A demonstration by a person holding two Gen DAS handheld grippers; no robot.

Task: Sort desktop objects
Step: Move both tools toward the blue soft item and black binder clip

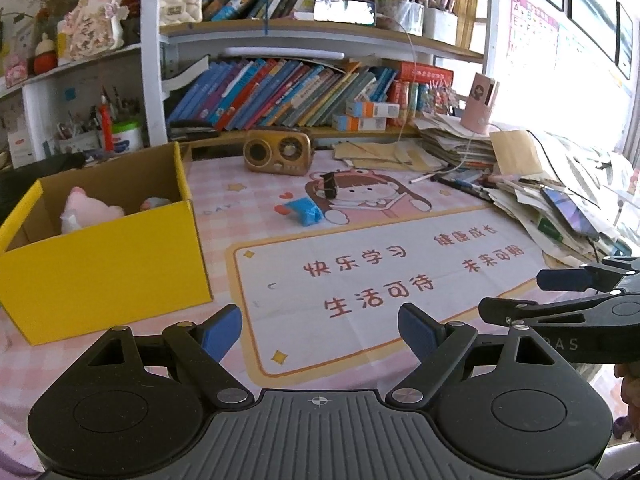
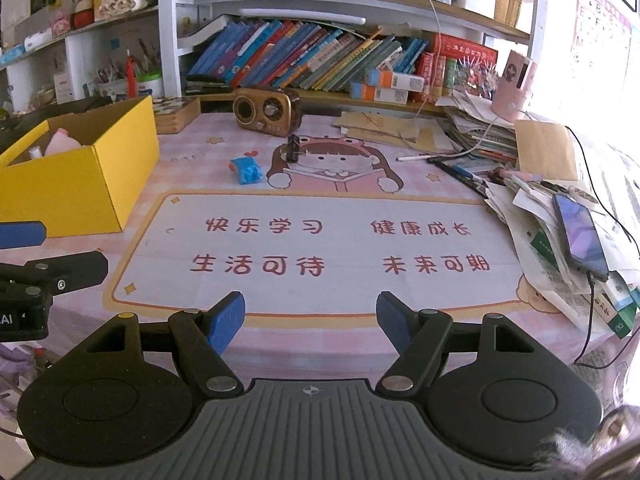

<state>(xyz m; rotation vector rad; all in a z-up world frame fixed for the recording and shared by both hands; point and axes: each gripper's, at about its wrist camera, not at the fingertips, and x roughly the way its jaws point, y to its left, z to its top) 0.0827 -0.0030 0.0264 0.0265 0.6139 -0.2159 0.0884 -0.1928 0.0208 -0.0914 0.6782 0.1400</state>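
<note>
Pink checked desk mat [image 1: 224, 196]; yellow box [image 1: 104, 268] left; bookshelves [image 1: 304, 92] behind.

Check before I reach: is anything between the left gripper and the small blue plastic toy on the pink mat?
Nothing visible: only bare mat lies between the open left gripper and the small blue plastic toy.

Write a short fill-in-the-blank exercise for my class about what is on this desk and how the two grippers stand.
1. The pink plush toy lies inside the ____ box.
2. The blue toy lies on the desk mat, in front of the brown ____.
3. Both grippers, left and right, hold ____.

Missing words: yellow; radio; nothing
</note>
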